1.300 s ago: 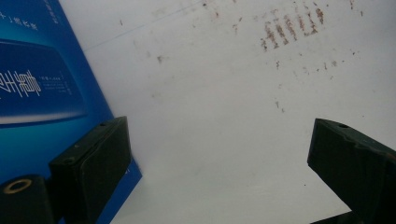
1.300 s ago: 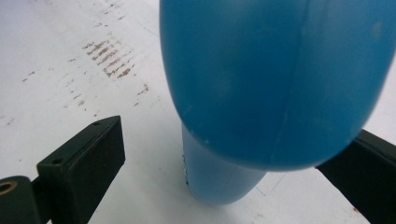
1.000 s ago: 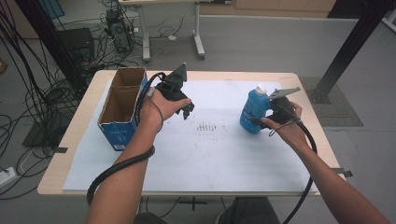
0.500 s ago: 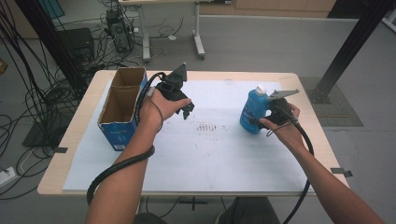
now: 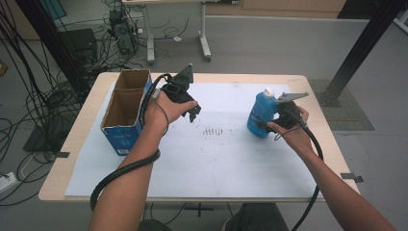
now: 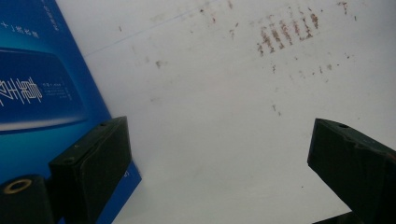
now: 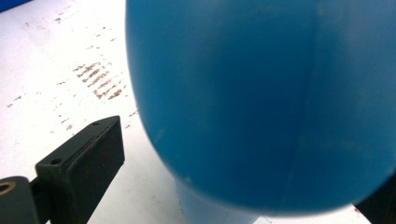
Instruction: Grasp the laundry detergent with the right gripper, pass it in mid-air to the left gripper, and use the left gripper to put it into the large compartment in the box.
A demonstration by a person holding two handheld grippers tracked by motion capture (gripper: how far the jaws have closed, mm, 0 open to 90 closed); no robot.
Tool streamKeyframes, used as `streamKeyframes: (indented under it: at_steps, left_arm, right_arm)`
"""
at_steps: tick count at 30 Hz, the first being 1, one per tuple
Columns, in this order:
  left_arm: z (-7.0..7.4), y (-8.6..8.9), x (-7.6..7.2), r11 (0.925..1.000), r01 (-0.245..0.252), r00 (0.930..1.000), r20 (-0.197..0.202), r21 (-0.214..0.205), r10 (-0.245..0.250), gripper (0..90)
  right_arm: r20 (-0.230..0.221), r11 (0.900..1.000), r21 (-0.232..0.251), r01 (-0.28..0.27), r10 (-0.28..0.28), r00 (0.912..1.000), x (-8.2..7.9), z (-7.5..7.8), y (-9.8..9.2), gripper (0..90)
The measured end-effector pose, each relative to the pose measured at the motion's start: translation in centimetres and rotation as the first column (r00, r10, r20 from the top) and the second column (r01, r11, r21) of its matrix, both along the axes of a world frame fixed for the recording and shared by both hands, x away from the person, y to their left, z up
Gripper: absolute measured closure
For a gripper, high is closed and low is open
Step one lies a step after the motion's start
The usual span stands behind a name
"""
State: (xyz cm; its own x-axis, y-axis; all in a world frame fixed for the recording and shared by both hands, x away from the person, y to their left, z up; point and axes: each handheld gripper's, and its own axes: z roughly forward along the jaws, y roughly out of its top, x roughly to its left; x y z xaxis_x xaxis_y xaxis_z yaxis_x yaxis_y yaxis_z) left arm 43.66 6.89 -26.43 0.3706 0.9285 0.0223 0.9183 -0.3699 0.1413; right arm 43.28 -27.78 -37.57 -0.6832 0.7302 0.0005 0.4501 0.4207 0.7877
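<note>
The right gripper (image 5: pixel 267 124) is held by the person's right hand (image 5: pixel 293 134) at the right side of the table (image 5: pixel 57 185). Its jaws are spread wide around the lower body of a blue bottle (image 5: pixel 260 115), with a clear gap showing between the left jaw and the bottle wall in the right gripper view, so it is not yet clamped. The bottle (image 7: pixel 261 98) stands upright on the white sheet (image 5: pixel 231 159) that covers the tabletop, and it has a white cap (image 5: pixel 268 92).

The left gripper (image 5: pixel 193 111) is held by the left hand (image 5: pixel 166 110) above the sheet, jaws wide apart and holding nothing. In the left gripper view its left jaw sits just beside the blue printed side of a cardboard box (image 6: pixel 42 98).

That box (image 5: pixel 126 111) stands at the table's left side with its top open. Its brown inside looks empty from above.

Between the two grippers, the sheet carries a patch of small brown marks (image 5: pixel 215 131). Nothing stands between the bottle and the box.

Beyond the table, cables (image 5: pixel 33 96) lie on the grey floor (image 5: pixel 269 43).
</note>
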Motion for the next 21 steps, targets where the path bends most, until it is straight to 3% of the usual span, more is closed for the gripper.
streamKeyframes:
  at_steps: [21]
  left_arm:
    - [0.27,0.1,-0.18,1.0,-0.001,1.0,0.008,-0.007,0.001,6.7]
  right_arm:
    - [0.023,1.0,-0.006,-0.004,0.004,0.9997,-0.13,0.13,0.08,2.5]
